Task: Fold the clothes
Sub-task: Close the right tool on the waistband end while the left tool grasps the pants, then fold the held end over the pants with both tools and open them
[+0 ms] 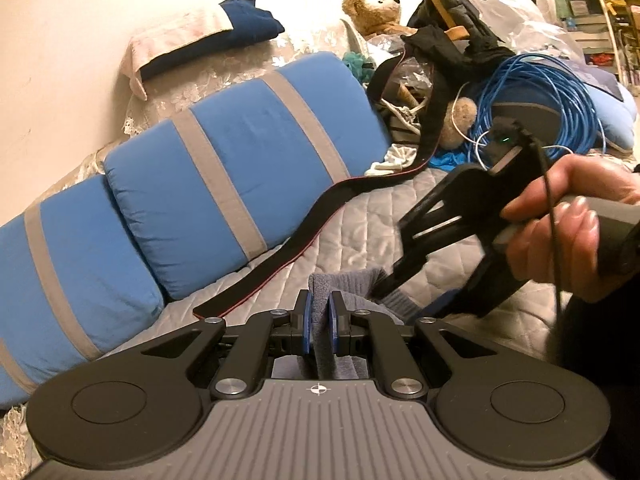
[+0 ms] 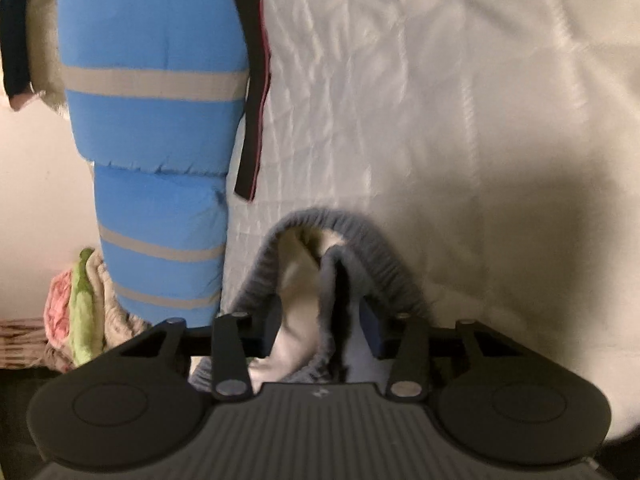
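Observation:
A grey knit garment [image 1: 352, 280] with a ribbed band and pale lining lies bunched on the quilted bed cover [image 1: 360, 220]. My left gripper [image 1: 320, 322] is shut on a fold of it between its blue pads. My right gripper [image 1: 386, 284], held by a hand [image 1: 560, 232], points its tips into the same garment from the right. In the right wrist view the right gripper [image 2: 322, 328] stands open. The garment [image 2: 336, 268] bulges up between its fingers, its ribbed band arches around them, and the right pad [image 2: 370, 330] is bare.
Blue cushions with grey stripes [image 1: 224, 168] line the wall on the left. A black strap with red edging [image 1: 304, 240] runs across the bed. At the back are a teddy bear [image 1: 374, 8], dark bags, a coil of blue cable [image 1: 560, 92] and plastic bags. Folded blankets [image 2: 76, 304] sit by the cushions.

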